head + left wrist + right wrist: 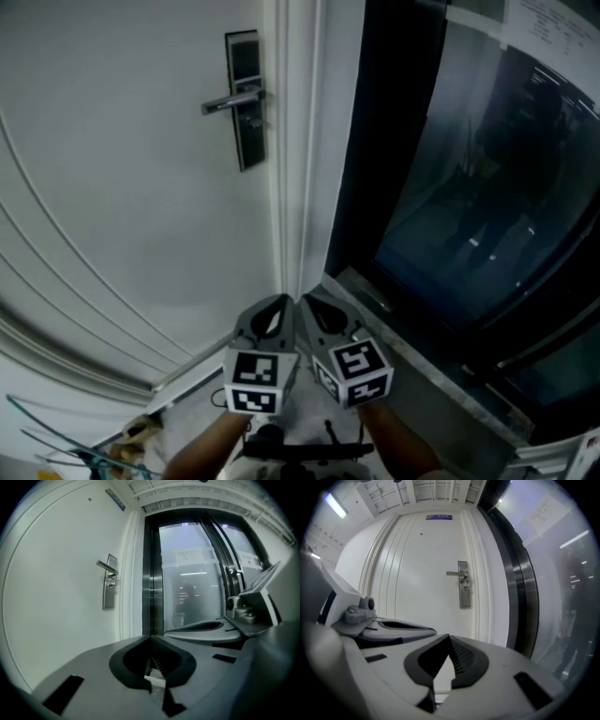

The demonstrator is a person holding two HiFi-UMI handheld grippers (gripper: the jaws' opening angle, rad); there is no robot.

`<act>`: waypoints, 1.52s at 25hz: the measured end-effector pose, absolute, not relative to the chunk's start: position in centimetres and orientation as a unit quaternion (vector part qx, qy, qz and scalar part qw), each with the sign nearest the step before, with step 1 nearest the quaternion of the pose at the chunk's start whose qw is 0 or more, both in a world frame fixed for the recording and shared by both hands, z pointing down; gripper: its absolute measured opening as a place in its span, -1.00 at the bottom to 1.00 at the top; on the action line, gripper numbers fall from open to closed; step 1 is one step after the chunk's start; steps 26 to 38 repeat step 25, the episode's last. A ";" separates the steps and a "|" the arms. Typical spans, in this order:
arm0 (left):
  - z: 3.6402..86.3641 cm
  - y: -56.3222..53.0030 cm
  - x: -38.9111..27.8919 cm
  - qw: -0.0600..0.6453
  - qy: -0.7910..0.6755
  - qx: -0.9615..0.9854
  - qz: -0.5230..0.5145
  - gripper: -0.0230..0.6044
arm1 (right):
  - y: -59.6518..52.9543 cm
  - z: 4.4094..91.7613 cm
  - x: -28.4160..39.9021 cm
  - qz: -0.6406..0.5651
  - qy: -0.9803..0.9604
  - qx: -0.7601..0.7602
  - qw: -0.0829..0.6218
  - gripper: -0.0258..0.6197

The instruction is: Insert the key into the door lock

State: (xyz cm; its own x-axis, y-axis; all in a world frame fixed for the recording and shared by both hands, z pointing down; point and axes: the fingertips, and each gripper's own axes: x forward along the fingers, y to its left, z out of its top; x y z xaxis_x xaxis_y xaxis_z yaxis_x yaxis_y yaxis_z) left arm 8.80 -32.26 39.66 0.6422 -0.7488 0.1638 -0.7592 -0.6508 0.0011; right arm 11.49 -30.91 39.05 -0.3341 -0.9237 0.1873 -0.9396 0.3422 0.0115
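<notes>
The white door (122,187) carries a dark lock plate (246,98) with a silver lever handle (232,100), far ahead of both grippers. My left gripper (279,302) and right gripper (309,302) are held side by side low in the head view, tips nearly touching each other. Both are shut, and I see no key in either. In the left gripper view the lock plate (109,588) is at the left, beyond the left gripper (150,637), with the right gripper (243,616) alongside. In the right gripper view the lock plate (463,590) lies straight ahead above the right gripper (449,635).
A white door frame (295,141) separates the door from a tall dark glass panel (469,159) on the right. A grey stone sill (441,375) runs under the glass. Thin green wires and small clutter (84,450) lie at the bottom left.
</notes>
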 end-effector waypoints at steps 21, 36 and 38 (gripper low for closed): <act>39.1 -27.5 7.1 0.019 -0.435 0.897 0.070 -0.92 | -26.3 38.4 9.8 0.031 -0.826 0.560 0.061 -0.90; 39.2 -27.4 6.8 0.020 -0.434 0.898 0.070 -0.92 | -26.4 38.5 9.4 0.023 -0.828 0.557 0.065 -0.90; 39.2 -27.4 6.8 0.020 -0.434 0.898 0.070 -0.92 | -26.4 38.5 9.4 0.023 -0.828 0.557 0.065 -0.90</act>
